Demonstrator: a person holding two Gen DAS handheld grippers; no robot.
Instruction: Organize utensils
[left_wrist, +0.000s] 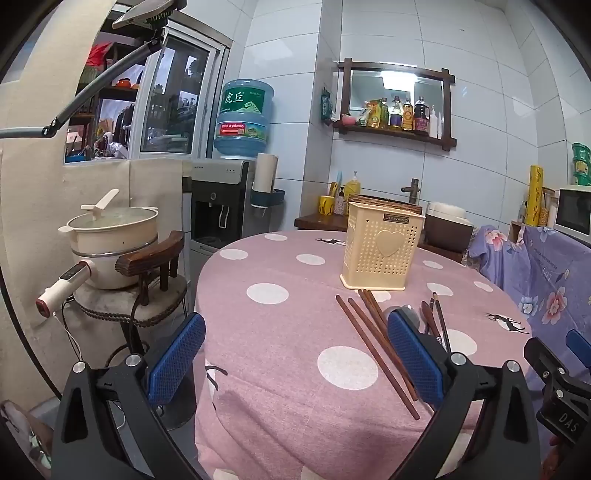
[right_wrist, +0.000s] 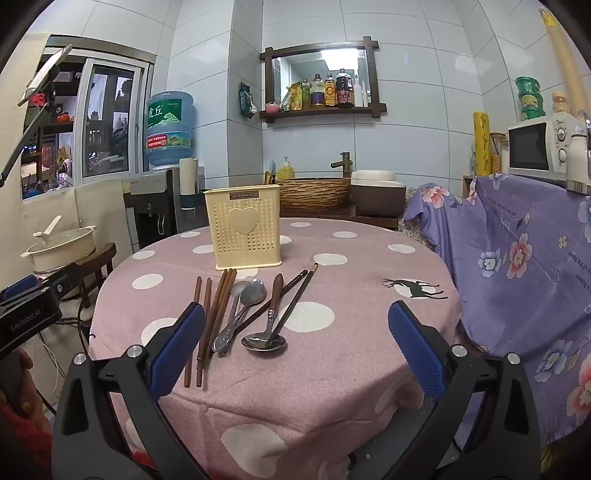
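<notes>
Both claws spread, empty: left gripper (left_wrist: 295, 363), right gripper (right_wrist: 295, 350). Your risk: overlapping chopsticks (right_wrist: 212, 317) and spoons (right_wrist: 243, 306) scatter; light holder (right_wrist: 245, 227) tips.

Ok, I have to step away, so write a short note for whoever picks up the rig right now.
Left tongs: open, empty, over the table's near edge.
Right tongs: open, empty, facing the utensils.
Holder: upright on the table; nothing shows above its rim.
Brown chopsticks, two metal spoons, wooden-handled spoon and dark chopsticks lie loose in front of it.
Done: nothing visible.
Left: move every utensil into the holder.
</notes>
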